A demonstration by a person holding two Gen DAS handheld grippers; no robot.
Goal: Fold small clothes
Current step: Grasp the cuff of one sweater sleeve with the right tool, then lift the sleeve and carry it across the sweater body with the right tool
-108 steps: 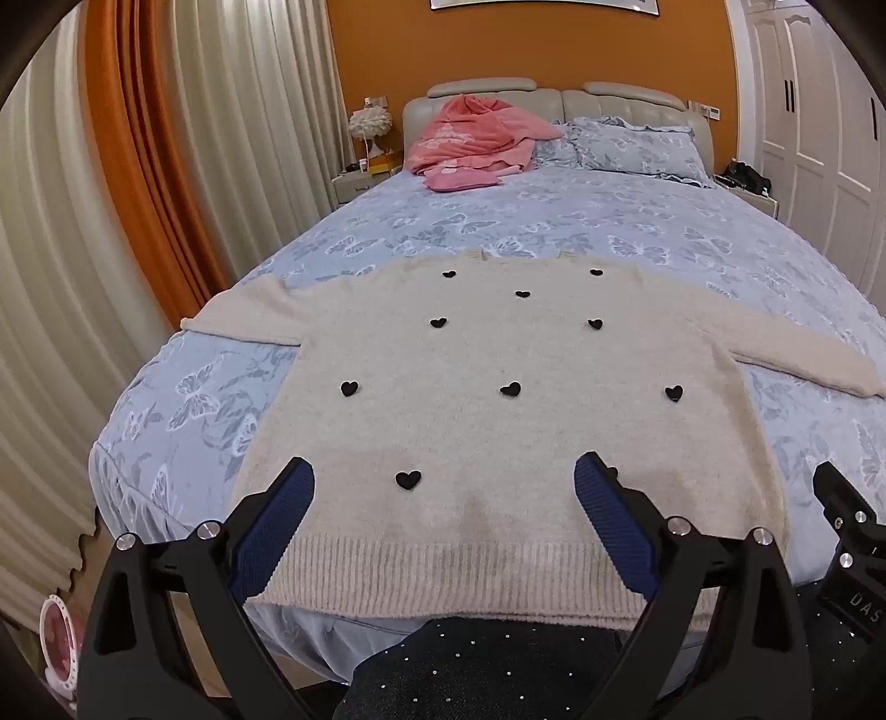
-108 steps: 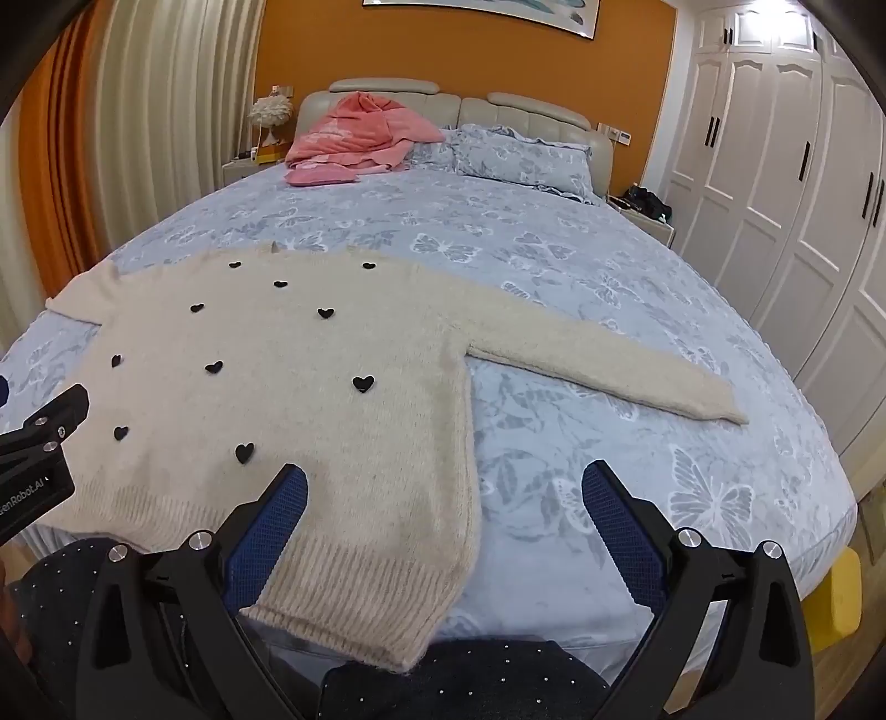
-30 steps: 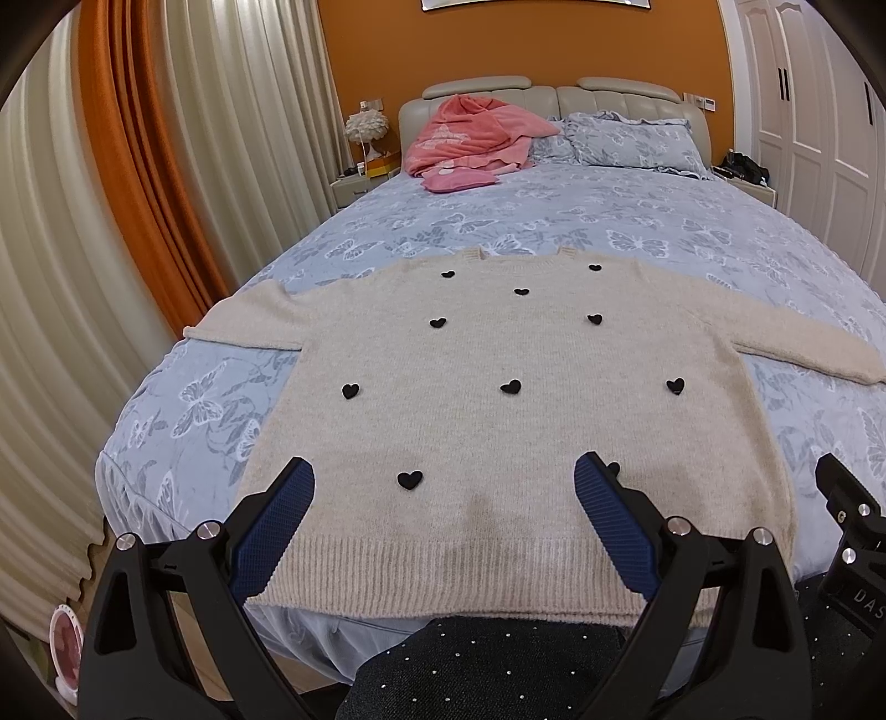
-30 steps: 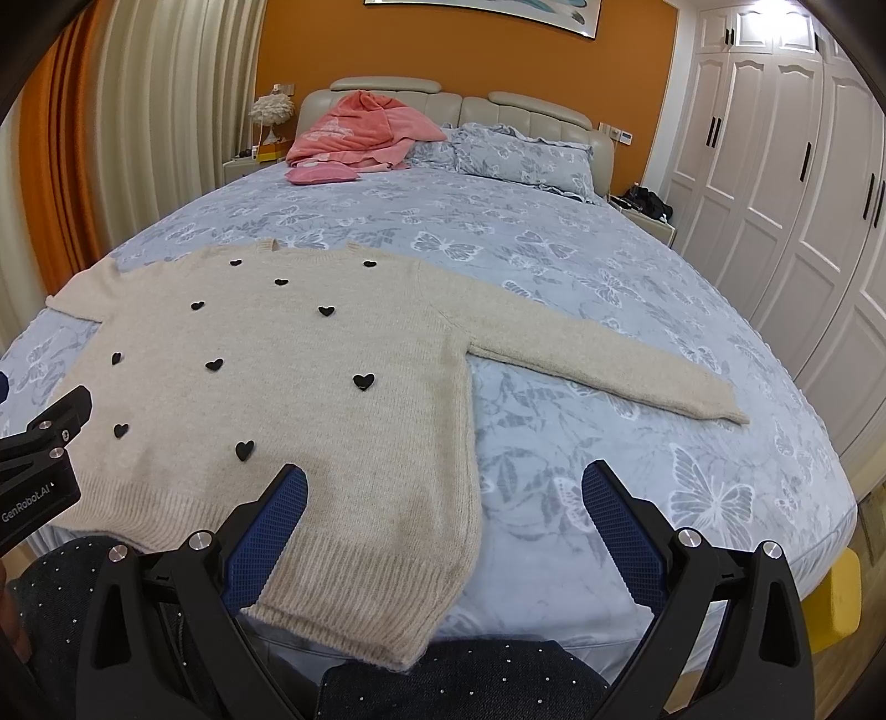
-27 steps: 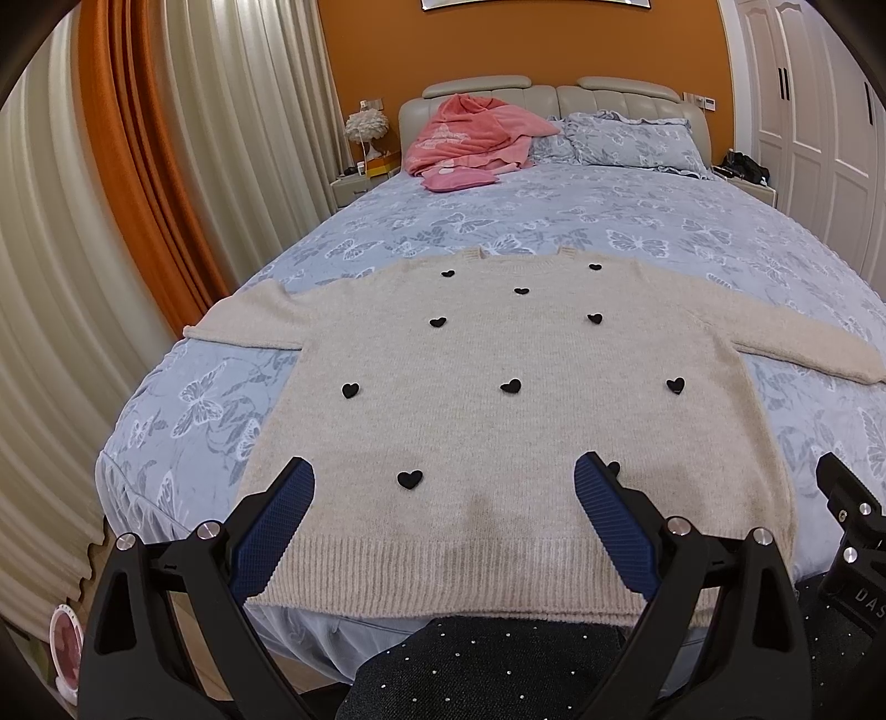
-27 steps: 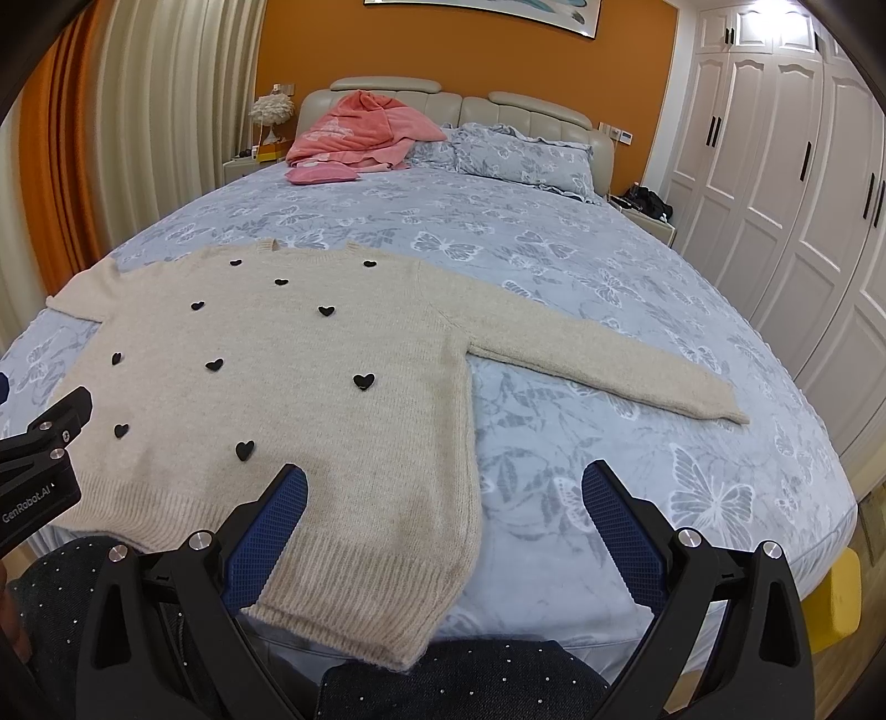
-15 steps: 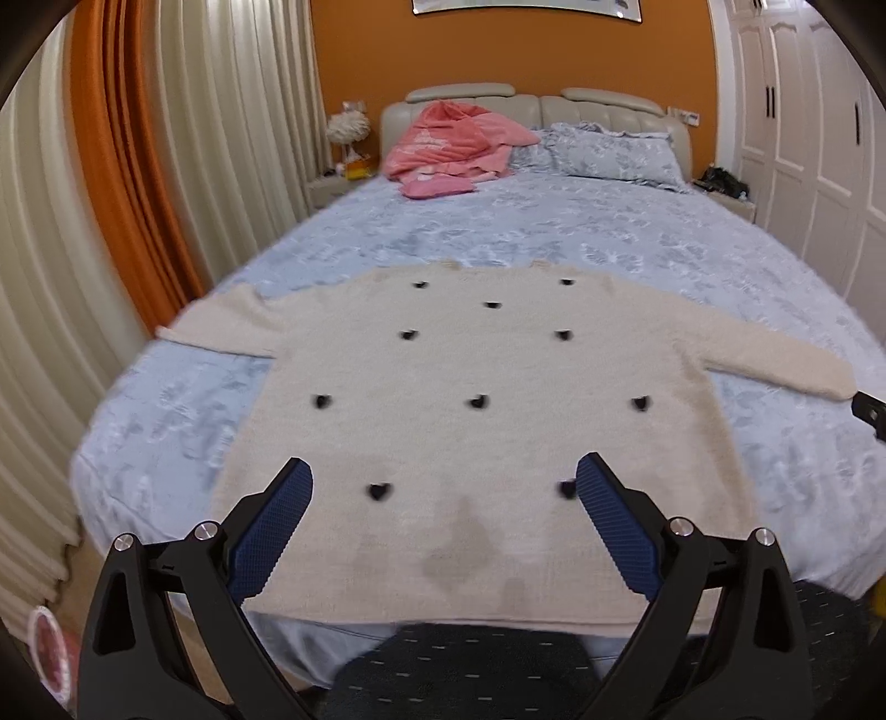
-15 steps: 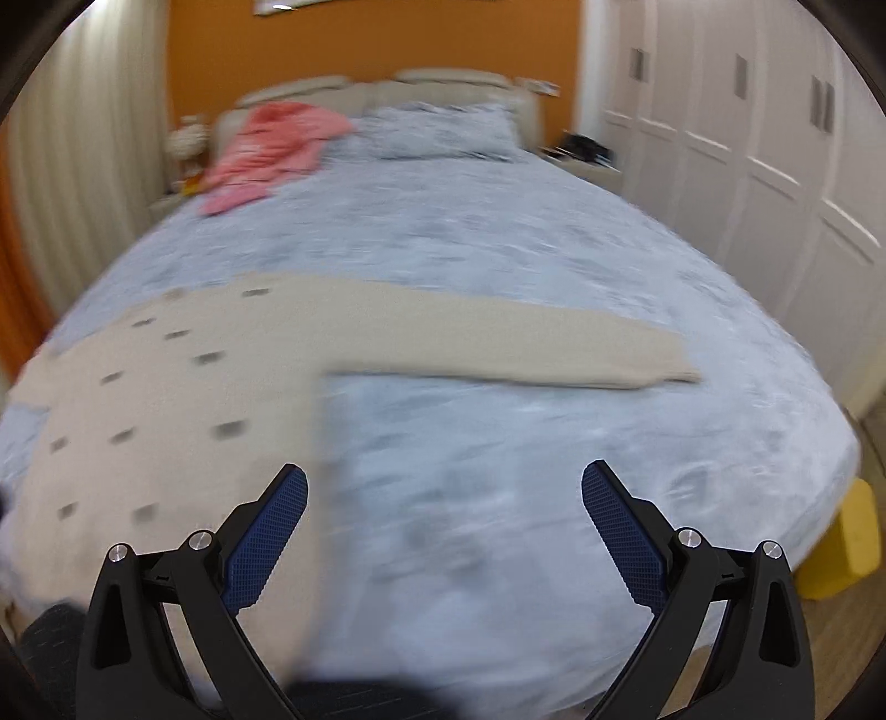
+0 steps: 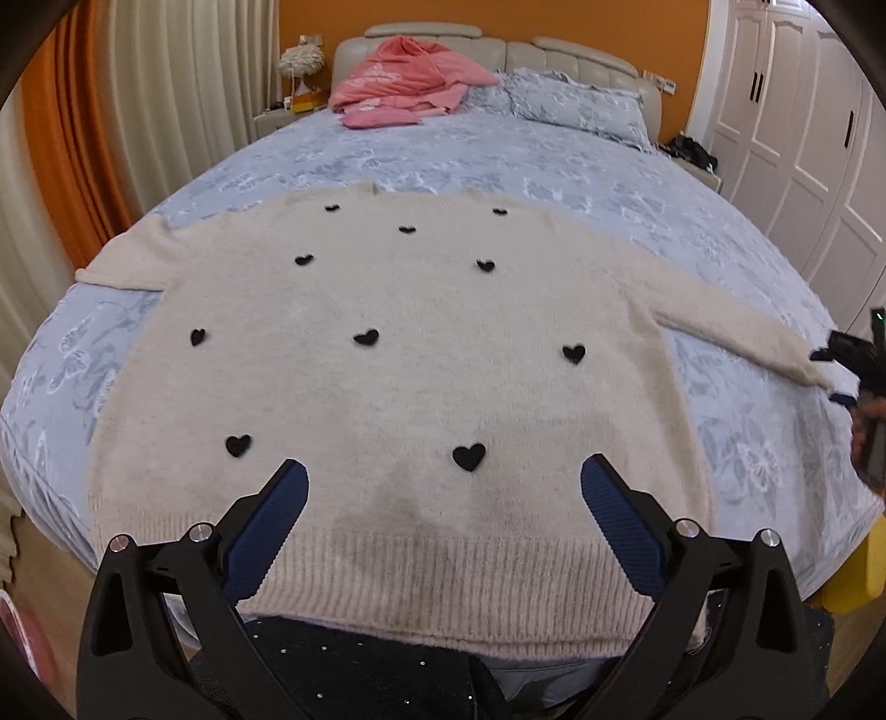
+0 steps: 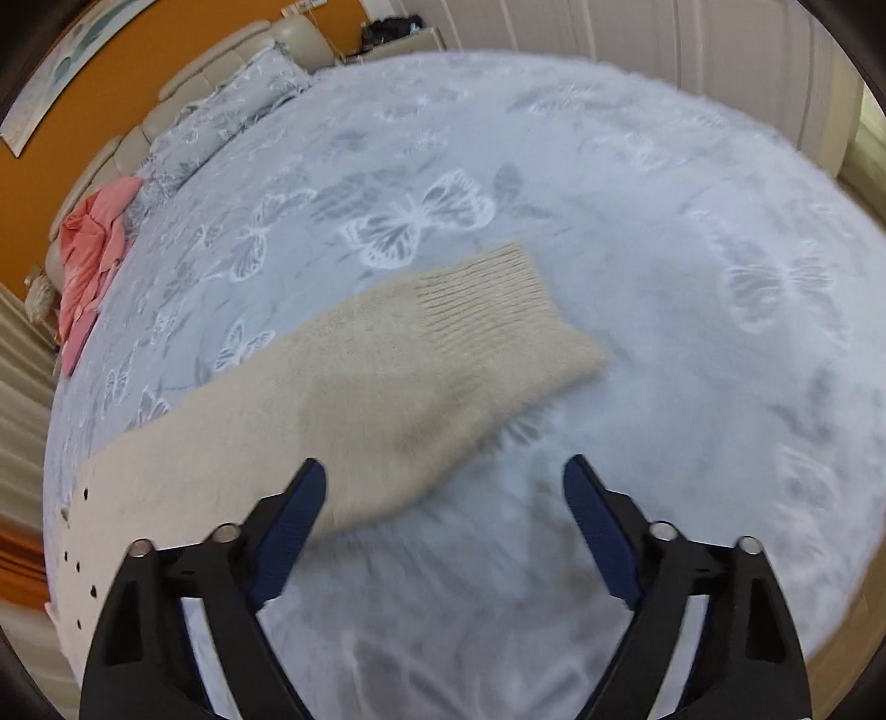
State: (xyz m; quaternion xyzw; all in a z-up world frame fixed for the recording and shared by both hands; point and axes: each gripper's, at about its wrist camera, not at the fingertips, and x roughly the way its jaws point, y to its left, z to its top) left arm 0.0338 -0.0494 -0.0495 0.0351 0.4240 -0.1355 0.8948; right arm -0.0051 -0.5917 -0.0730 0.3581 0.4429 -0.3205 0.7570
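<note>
Orange wall (image 9: pixel 487 22), white wardrobes (image 9: pixel 803 138), curtains (image 9: pixel 166 99)

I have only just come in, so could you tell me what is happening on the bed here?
A person with two handheld grippers is about to fold a cream sweater lying flat on the bed. The right gripper hangs open beside the cuff of one sleeve. The left gripper hangs open over the hem. Nothing is folded yet.

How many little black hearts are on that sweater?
10 on the sweater: three near the collar, two below them, three across the middle, two nearest the hem. None looks hidden by the left tongs.
</note>
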